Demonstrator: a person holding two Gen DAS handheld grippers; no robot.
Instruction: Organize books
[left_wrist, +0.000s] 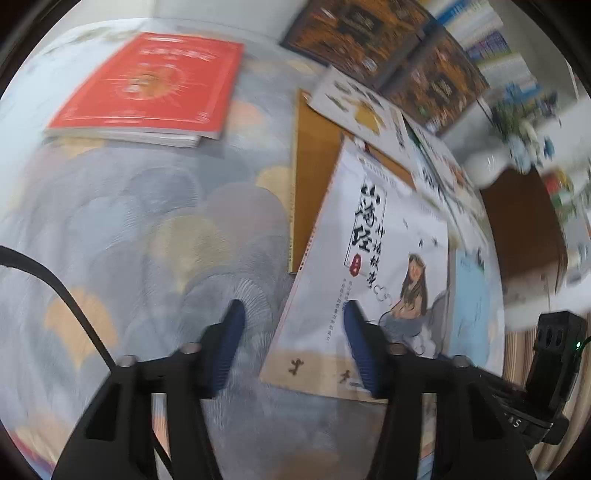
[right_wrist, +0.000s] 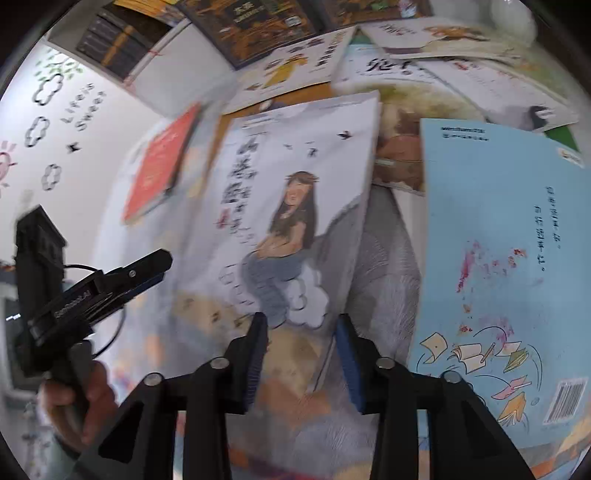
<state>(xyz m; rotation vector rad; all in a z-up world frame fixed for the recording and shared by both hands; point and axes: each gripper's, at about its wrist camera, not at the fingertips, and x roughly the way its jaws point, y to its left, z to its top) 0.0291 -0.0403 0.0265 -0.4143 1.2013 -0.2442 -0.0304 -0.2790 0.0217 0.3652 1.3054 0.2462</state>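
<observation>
A white book (left_wrist: 388, 258) with a long-haired figure on its cover lies flat on the patterned tablecloth (left_wrist: 147, 240). My left gripper (left_wrist: 293, 332) points down over its lower left edge, jaws apart, the edge between the fingers and neither pad pressing on it. My right gripper (right_wrist: 301, 350) hovers over the lower right corner of the same white book (right_wrist: 295, 192), also open, with the cover showing in the gap. A red book (left_wrist: 155, 85) lies apart at the far left. A light blue book (right_wrist: 498, 258) lies just right of the white one.
An orange-brown book (left_wrist: 314, 155) pokes out from under the white one. Several picture books (right_wrist: 461, 62) overlap behind, with dark orange books (left_wrist: 358, 29) beyond them. A white vase (left_wrist: 487, 166) stands at the right. A hand (right_wrist: 81, 398) holds the left gripper (right_wrist: 159, 266).
</observation>
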